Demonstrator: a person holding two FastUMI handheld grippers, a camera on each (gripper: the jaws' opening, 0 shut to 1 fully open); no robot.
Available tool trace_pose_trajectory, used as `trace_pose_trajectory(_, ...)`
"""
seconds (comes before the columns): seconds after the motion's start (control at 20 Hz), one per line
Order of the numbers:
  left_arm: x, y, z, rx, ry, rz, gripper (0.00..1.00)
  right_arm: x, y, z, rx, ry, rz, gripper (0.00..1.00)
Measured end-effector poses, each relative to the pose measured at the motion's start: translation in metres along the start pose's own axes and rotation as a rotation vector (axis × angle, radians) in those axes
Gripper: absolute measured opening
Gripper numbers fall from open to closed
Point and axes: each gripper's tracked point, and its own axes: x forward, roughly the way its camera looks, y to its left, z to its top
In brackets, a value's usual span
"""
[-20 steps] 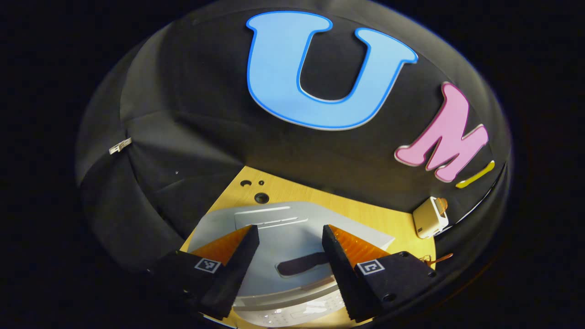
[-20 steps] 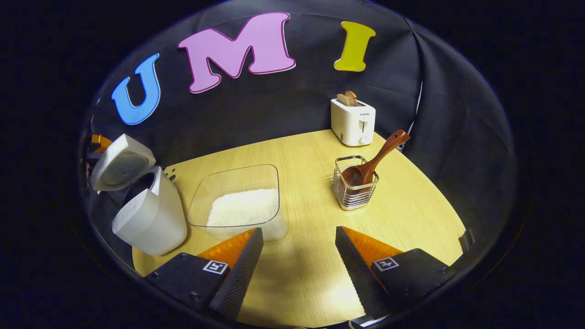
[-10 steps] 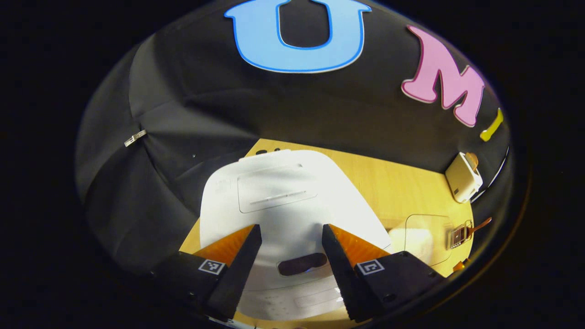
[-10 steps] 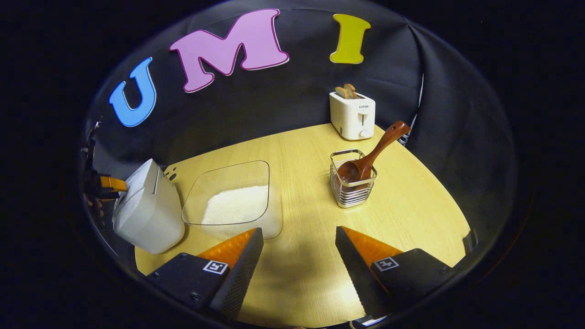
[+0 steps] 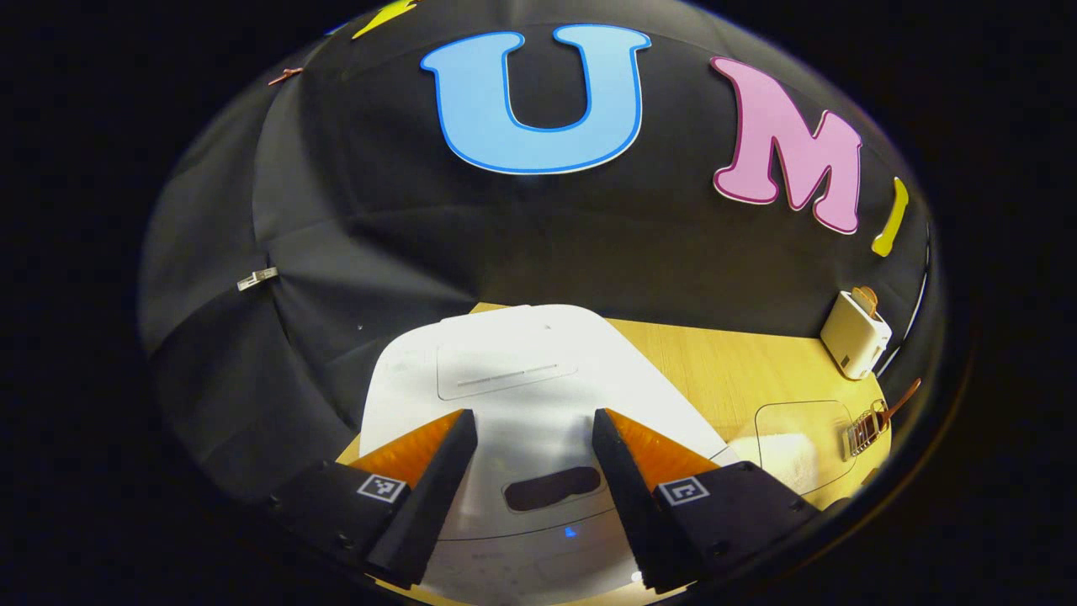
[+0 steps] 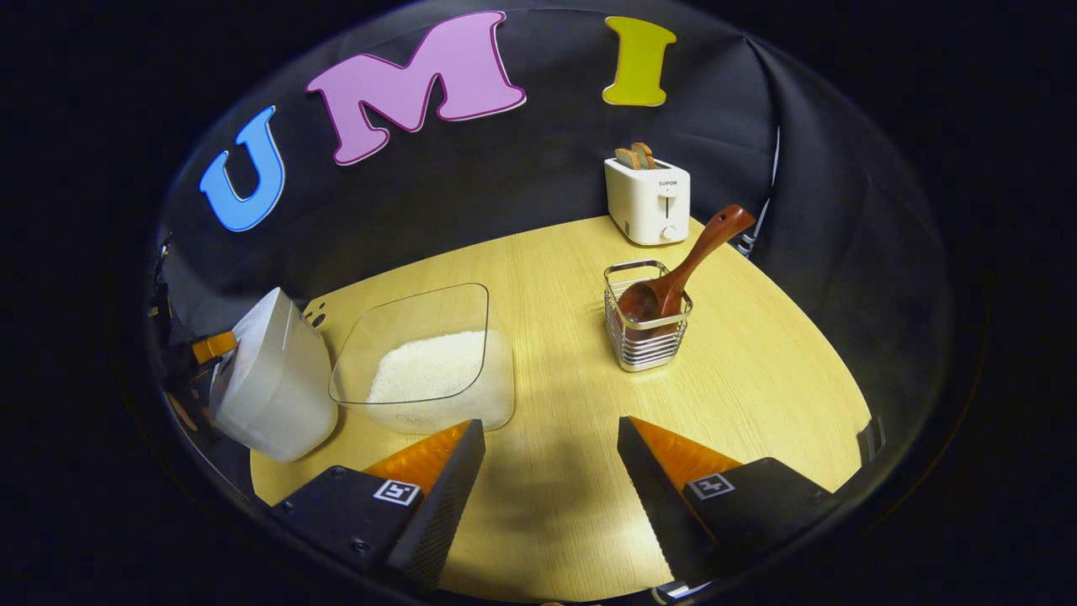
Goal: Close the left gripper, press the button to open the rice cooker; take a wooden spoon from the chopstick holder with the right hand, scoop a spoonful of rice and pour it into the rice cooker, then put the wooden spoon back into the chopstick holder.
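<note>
Both grippers' jaws open; rice cooker [image 5: 522, 396] front cut off below left gripper [image 5: 532, 471].

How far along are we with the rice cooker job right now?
Done: unclear. The white rice cooker stood open a second ago; its lid is now shut. In hand: the open left gripper hovers over the dark oval button. Left: the brown wooden spoon sits in the wire chopstick holder, the open right gripper well short of it. Whether rice went in, I cannot tell.
</note>
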Motion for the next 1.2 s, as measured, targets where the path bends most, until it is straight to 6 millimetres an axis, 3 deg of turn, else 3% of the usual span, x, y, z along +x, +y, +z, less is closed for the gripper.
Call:
trace_pose_trajectory(0.2, -0.004, 0.006, 0.004, -0.001, -0.014, 0.023, 0.93, -0.004, 0.014, -0.002, -0.027, 0.004, 0.024, 0.99)
trace_pose_trajectory(0.3, -0.008, 0.001, 0.011, 0.0, -0.044, 0.021, 1.0, -0.009, 0.018, -0.001, -0.046, -0.006, 0.026, 0.98)
trace_pose_trajectory(0.5, -0.032, -0.001, 0.032, -0.004, -0.144, 0.006, 0.97, -0.015, 0.026, 0.003, -0.036, -0.026, 0.023, 0.99)
trace_pose_trajectory(0.65, -0.07, -0.01, 0.056, 0.008, -0.259, -0.03, 0.97, -0.022, 0.038, 0.016, -0.063, -0.069, 0.031, 0.98)
trace_pose_trajectory(0.85, -0.135, -0.033, 0.081, 0.003, -0.415, -0.094, 0.96, -0.04, 0.064, 0.046, -0.12, -0.163, 0.059, 0.98)
trace_pose_trajectory(1.1, -0.191, -0.065, 0.077, -0.045, -0.464, -0.199, 0.96, -0.073, 0.101, 0.076, -0.134, -0.288, 0.098, 0.98)
trace_pose_trajectory(1.2, -0.207, -0.07, 0.065, -0.073, -0.454, -0.23, 0.97, -0.09, 0.1, 0.074, -0.14, -0.33, 0.068, 0.98)
